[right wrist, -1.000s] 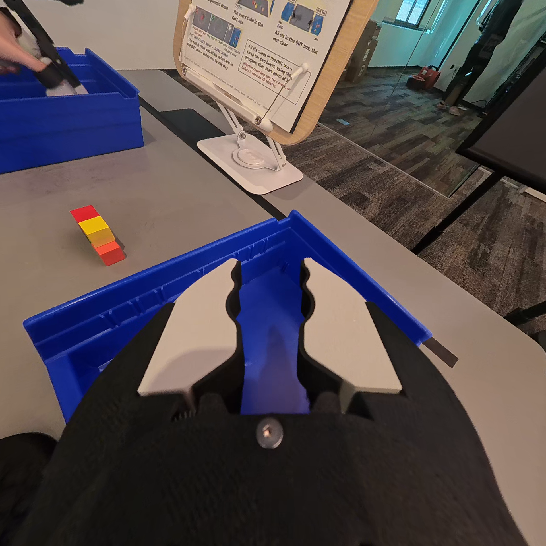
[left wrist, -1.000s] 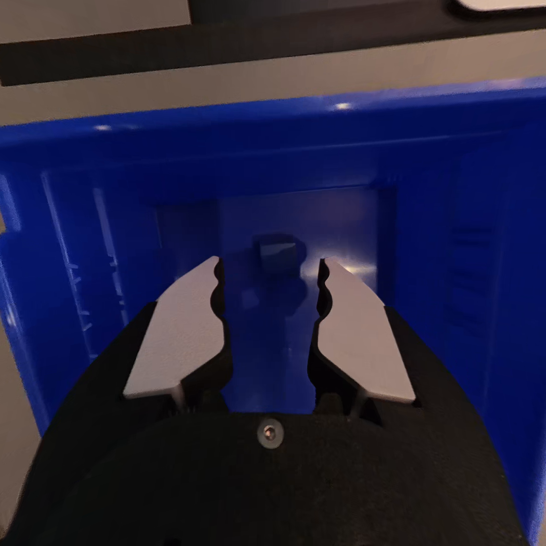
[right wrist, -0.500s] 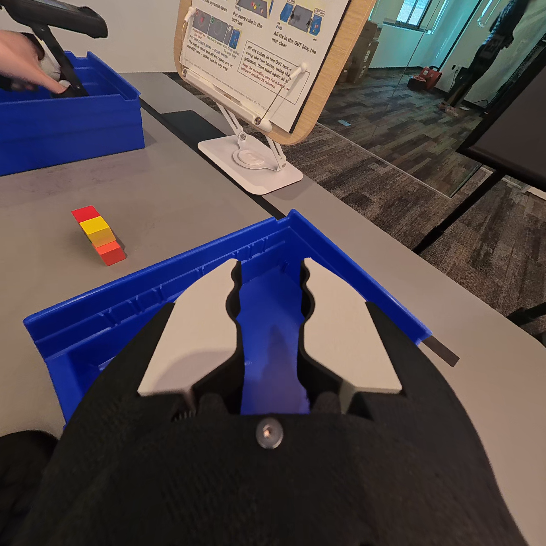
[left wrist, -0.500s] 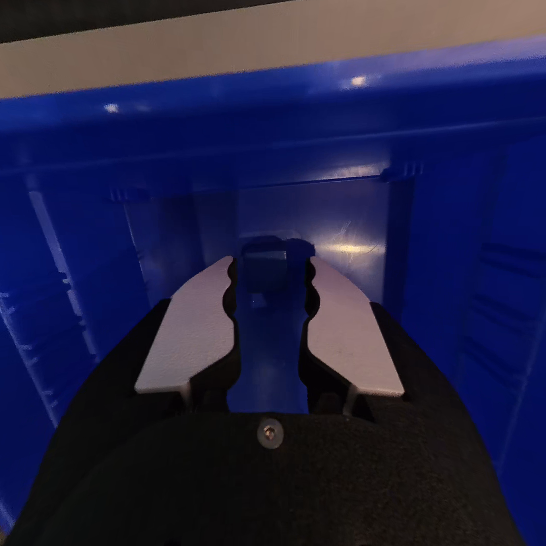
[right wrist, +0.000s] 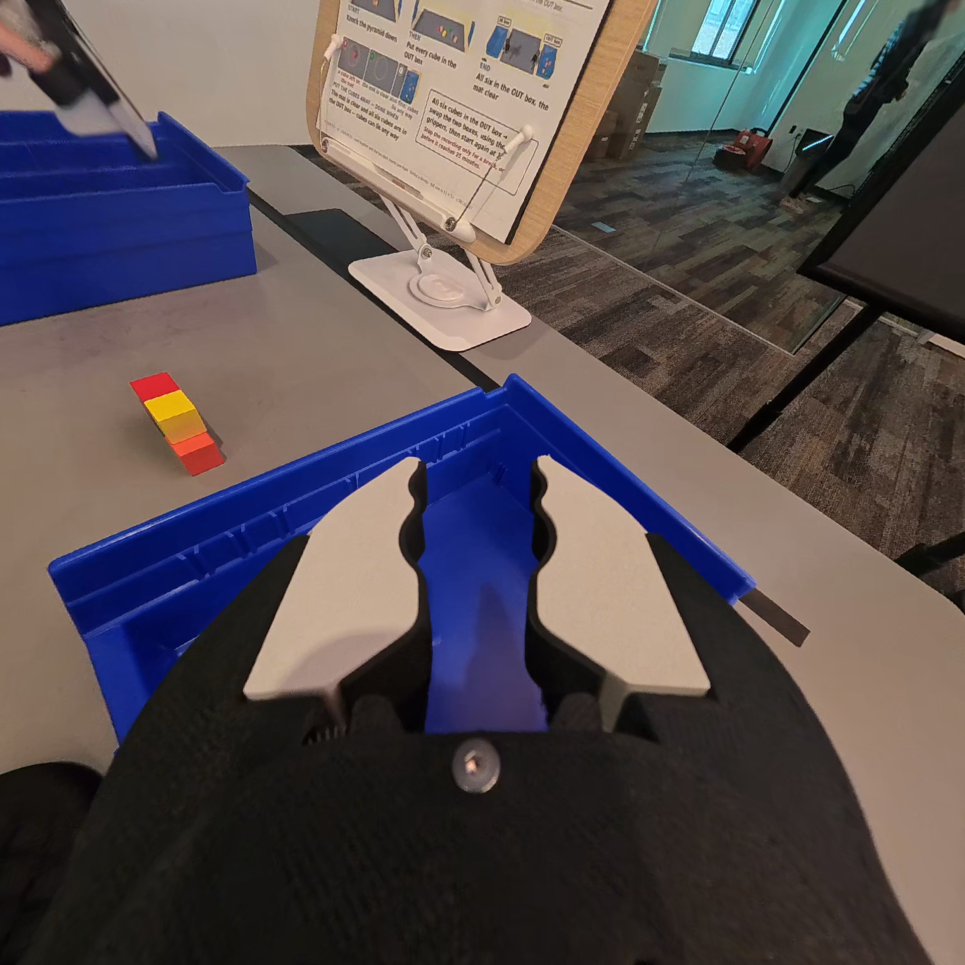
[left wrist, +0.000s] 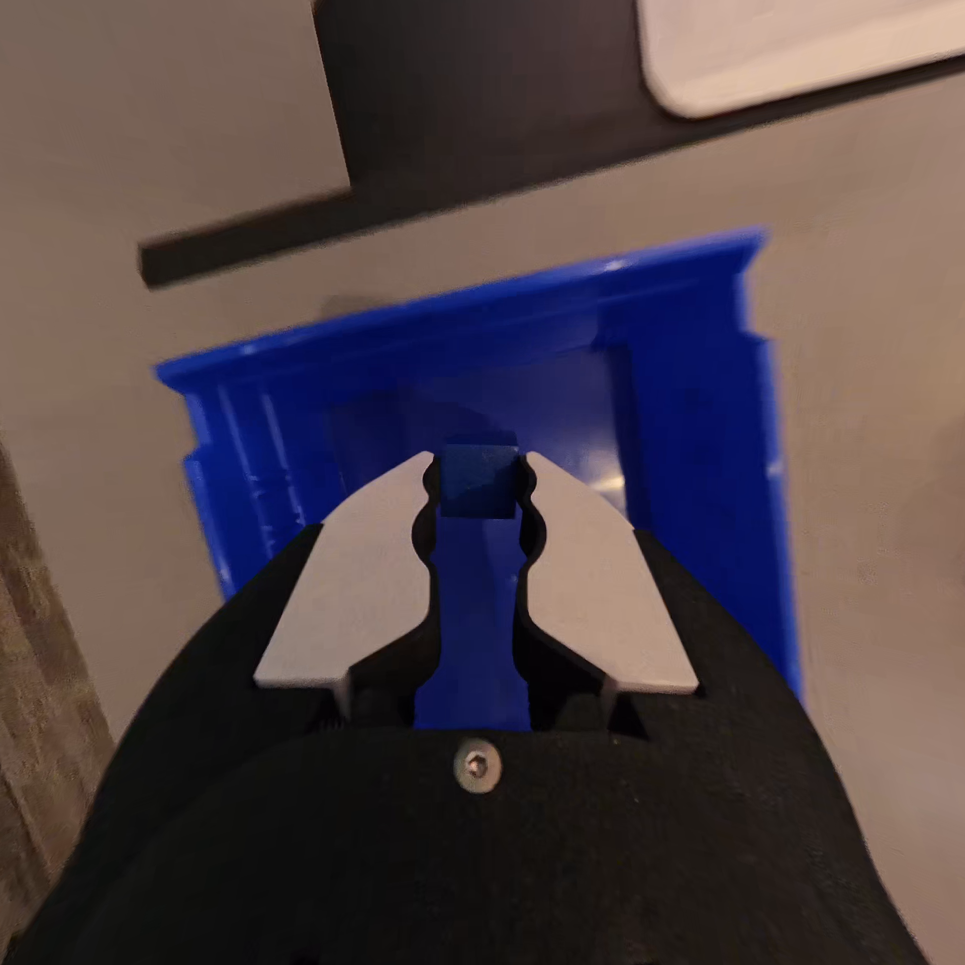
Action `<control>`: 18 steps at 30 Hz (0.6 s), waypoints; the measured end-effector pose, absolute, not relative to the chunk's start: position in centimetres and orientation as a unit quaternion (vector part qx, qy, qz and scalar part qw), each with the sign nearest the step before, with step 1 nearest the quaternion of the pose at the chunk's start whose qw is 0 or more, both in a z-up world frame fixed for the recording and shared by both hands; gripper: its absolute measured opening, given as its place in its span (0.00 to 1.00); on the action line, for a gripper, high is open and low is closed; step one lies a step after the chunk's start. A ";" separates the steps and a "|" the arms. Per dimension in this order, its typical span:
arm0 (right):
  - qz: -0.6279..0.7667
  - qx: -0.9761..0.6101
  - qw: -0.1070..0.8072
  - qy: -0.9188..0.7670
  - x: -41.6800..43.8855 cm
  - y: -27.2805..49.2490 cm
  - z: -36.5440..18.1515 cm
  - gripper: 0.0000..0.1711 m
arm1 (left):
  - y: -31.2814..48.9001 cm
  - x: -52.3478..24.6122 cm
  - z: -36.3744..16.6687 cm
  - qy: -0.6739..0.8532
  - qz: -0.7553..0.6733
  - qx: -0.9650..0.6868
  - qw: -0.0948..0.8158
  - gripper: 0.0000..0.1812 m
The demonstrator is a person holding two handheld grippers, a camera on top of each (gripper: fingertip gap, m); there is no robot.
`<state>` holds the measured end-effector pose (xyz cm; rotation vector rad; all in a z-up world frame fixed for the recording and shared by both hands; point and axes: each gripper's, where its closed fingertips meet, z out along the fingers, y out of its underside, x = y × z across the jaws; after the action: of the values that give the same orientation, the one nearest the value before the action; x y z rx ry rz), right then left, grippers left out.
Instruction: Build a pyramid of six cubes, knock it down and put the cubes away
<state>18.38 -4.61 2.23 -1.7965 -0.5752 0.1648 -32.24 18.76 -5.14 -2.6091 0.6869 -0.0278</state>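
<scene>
My left gripper (left wrist: 479, 462) is shut on a blue cube (left wrist: 479, 480); both pads press its sides, and it hangs above the floor of a blue bin (left wrist: 689, 313). In the right wrist view this left gripper (right wrist: 104, 109) shows blurred above the far-left blue bin (right wrist: 130, 235). My right gripper (right wrist: 478, 465) is open and empty, held over the near blue bin (right wrist: 313, 470). A row of three cubes, red (right wrist: 154, 385), yellow (right wrist: 175, 415) and orange-red (right wrist: 201, 451), lies on the grey table (right wrist: 287, 355).
A tilted wooden board with an instruction sheet (right wrist: 459, 104) stands on a white base (right wrist: 444, 297) behind the near bin. A black strip (left wrist: 470, 156) crosses the table. Carpet floor (right wrist: 705, 313) lies beyond the table's right edge. A person's hand (right wrist: 21, 47) holds the left gripper. About 55 cm separates my left fingertips from my right.
My left gripper went down into the bin, closed its jaws on the blue cube and has lifted it up out of the bin. My right gripper has stayed still and open.
</scene>
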 end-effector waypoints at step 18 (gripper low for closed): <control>0.077 -0.759 0.596 -0.250 18.0 -5.0 3.0 0.23 | -3.5 -8.0 -5.5 0.764 -0.138 -0.608 0.164 0.15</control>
<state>18.01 -5.00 3.01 -1.7637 -0.5806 0.1786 -8.00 -3.54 -5.52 -1.7343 2.1774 -0.3940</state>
